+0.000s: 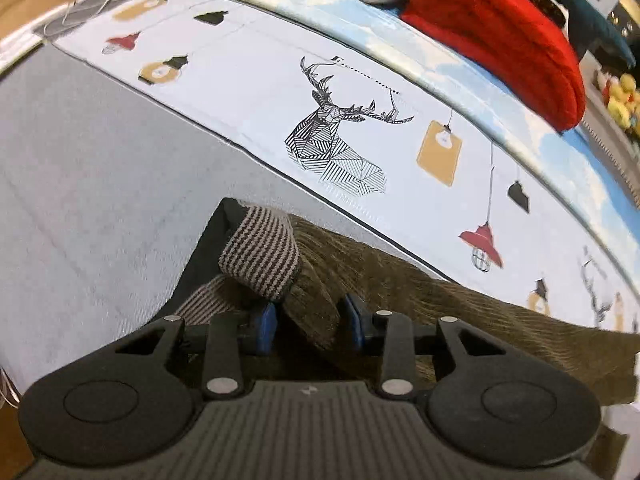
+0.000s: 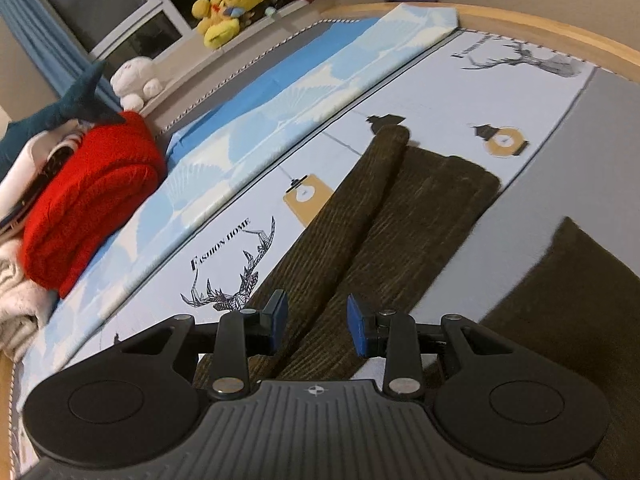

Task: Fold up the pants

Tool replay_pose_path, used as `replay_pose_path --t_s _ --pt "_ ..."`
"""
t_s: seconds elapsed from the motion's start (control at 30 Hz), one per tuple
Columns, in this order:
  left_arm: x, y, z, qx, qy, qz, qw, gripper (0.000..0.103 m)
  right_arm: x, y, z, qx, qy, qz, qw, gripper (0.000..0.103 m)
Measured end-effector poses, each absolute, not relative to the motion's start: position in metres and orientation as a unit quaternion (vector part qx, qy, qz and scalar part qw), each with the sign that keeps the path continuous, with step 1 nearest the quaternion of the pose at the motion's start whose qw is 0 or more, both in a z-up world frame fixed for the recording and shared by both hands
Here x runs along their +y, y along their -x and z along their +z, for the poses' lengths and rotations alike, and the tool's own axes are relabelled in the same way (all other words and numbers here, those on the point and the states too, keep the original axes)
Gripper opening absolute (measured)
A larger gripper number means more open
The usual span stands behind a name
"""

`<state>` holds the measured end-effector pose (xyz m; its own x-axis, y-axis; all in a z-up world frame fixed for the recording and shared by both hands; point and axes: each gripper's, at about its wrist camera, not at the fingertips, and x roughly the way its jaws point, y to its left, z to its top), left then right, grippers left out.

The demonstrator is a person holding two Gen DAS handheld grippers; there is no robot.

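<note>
Dark olive corduroy pants (image 2: pixel 400 216) lie on the printed bed sheet (image 2: pixel 400 92), legs stretching away from me in the right wrist view. In the left wrist view the pants (image 1: pixel 440 304) show their striped waistband (image 1: pixel 260 256), folded up at the end. My left gripper (image 1: pixel 310 324) has its blue pads on either side of a bunch of the waist fabric and grips it. My right gripper (image 2: pixel 316 320) is open above the leg fabric, with nothing between its pads. Another part of the pants (image 2: pixel 580 320) lies at the right.
A folded red blanket (image 2: pixel 92 196) and pale towels (image 2: pixel 16 296) sit on a blue cloth at the far side of the bed. Plush toys (image 2: pixel 224 8) line the window ledge. A wooden bed frame (image 2: pixel 560 28) edges the mattress. A grey sheet area (image 1: pixel 92 184) lies to the left.
</note>
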<state>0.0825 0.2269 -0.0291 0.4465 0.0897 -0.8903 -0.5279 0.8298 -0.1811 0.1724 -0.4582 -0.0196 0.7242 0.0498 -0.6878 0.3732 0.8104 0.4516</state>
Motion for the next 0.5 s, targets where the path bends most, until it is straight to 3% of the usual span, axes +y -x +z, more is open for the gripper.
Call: replay_pose_path --t_s 0.17,0.3,0.5 --pt "0.233 -0.094 -0.049 0.524 0.256 0.198 0.788 0.049 -0.456 -0.195 -0.035 0.373 -0.288 -0.089 0.878 0.036" --pt "0.232 -0.099 -0.044 0.507 0.232 0.204 0.805 0.023 -0.459 -0.211 -0.049 0.382 -0.287 -0.092 0.874 0.036" --pt "0.232 -0.103 -0.041 0.497 0.231 0.211 0.81 0.021 -0.471 -0.23 -0.074 0.39 -0.294 -0.108 0.866 0.036"
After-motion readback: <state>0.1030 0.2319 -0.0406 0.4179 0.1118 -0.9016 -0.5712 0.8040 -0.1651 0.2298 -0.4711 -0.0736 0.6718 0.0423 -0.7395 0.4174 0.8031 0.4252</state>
